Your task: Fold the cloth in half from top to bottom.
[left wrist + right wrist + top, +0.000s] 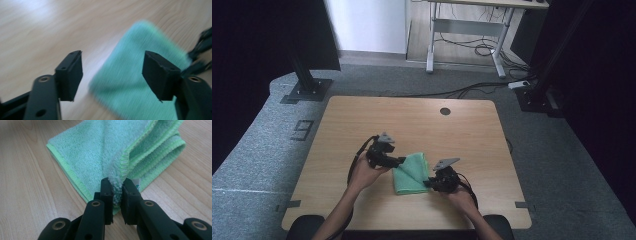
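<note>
Green cloth pinched by your right gripper, with your left gripper standing open over it.

Your right gripper holds its jaws narrow, the pads clamped on a bunched fold of the green cloth; beyond those fingertips the cloth fans out flat on the wooden table, its stitched edges stacked in layers on the right of the jaws. In the high view, your right gripper sits at the cloth's near right corner and your left gripper at its far left edge. Your left gripper has its jaws parted, neither wide nor narrow, with nothing pinched between the pads; the cloth lies below and beyond the gap, mostly toward the right-hand pad, blurred in that view.
</note>
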Motion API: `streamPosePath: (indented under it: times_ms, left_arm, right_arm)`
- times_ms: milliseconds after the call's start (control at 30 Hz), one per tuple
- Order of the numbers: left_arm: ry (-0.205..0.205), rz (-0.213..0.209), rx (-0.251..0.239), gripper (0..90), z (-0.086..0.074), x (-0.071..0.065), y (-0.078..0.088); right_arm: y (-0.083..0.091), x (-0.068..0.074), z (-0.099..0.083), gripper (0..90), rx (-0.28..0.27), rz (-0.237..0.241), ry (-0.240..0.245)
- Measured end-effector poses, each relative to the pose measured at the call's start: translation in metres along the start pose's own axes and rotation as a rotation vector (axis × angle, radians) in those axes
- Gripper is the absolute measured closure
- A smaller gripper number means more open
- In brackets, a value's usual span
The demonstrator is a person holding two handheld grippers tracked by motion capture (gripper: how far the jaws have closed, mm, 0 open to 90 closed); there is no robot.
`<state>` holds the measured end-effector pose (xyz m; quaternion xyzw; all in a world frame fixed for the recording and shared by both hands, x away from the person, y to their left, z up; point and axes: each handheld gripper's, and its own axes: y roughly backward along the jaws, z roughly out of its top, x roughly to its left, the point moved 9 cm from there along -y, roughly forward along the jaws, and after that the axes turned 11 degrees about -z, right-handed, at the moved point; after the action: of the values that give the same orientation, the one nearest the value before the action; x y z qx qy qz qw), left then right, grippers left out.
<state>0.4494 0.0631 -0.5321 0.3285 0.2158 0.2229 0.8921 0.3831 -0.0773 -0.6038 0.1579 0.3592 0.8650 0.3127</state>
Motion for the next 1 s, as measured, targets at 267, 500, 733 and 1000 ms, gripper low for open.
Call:
streamPosePath:
  times_ms: [267,500,733,1000]
  left_arm:
    - [-0.025,-0.071,0.064,47.4,0.038,-0.015,-0.033]
    - [-0.013,-0.065,0.142,55.3,0.041,-0.012,-0.055]
    - [0.005,-0.078,0.171,54.6,0.039,-0.013,-0.063]
    - [0.013,-0.083,0.237,71.4,0.03,-0.012,-0.063]
  right_arm:
    - [-0.001,-0.002,-0.002,79.6,-0.014,0.014,-0.025]
    - [-0.001,-0.002,-0.002,79.6,-0.022,0.023,-0.038]
    - [-0.001,-0.003,-0.002,79.5,-0.024,0.03,-0.045]
    - [-0.001,-0.003,-0.002,79.5,-0.022,0.034,-0.05]
